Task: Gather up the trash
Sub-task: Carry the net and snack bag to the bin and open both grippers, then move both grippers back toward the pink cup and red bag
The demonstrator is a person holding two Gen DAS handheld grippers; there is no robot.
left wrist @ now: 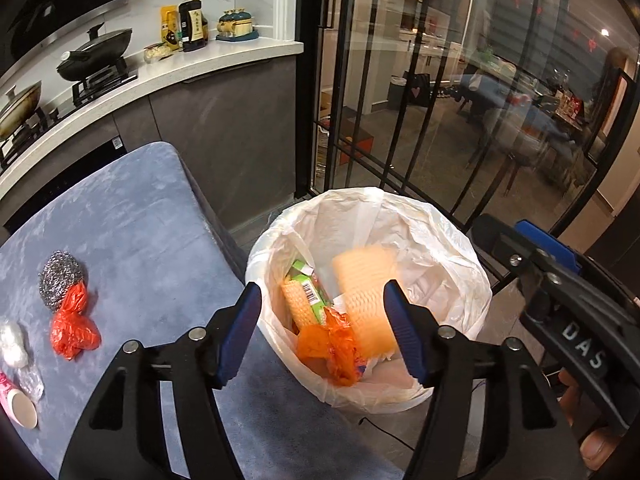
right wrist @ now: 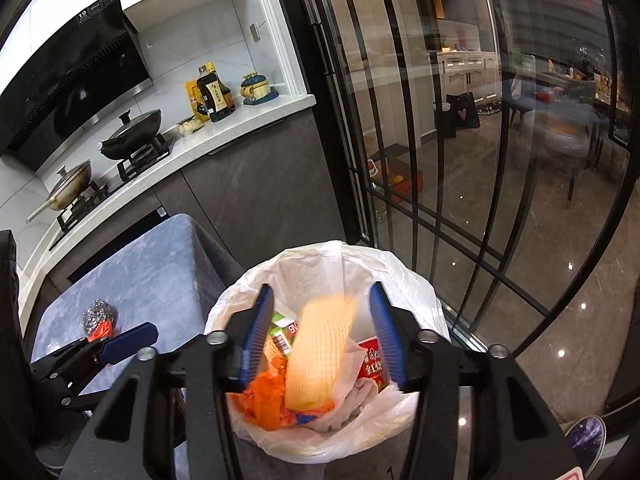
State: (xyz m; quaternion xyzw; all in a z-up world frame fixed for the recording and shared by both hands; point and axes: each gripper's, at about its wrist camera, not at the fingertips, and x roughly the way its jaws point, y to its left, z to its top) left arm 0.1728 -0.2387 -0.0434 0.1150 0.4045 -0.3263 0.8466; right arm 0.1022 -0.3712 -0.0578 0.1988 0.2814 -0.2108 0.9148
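Note:
A white-lined trash bin [left wrist: 460, 264] stands on the floor beside a blue-covered table [left wrist: 132, 220]. A pale orange foam net [left wrist: 366, 296] sits in the bin, blurred in the right wrist view [right wrist: 320, 356], between the open fingers and touching neither. With it are an orange bag [left wrist: 332, 344] and a green carton [left wrist: 310, 290]. My left gripper [left wrist: 322, 330] is open and empty over the bin's near rim. My right gripper [right wrist: 326, 336] is open above the bin [right wrist: 420, 300]. On the table lie a steel scourer [left wrist: 60, 280], a red bag [left wrist: 72, 324], and white wrappers [left wrist: 14, 344].
A kitchen counter [left wrist: 224, 60] with pans, a sauce bottle [left wrist: 192, 22] and jars runs behind the table. A black-framed glass door [left wrist: 400, 100] stands behind the bin. A pink-and-white container [left wrist: 18, 404] lies at the table's left edge. A cable [left wrist: 384, 432] runs on the floor.

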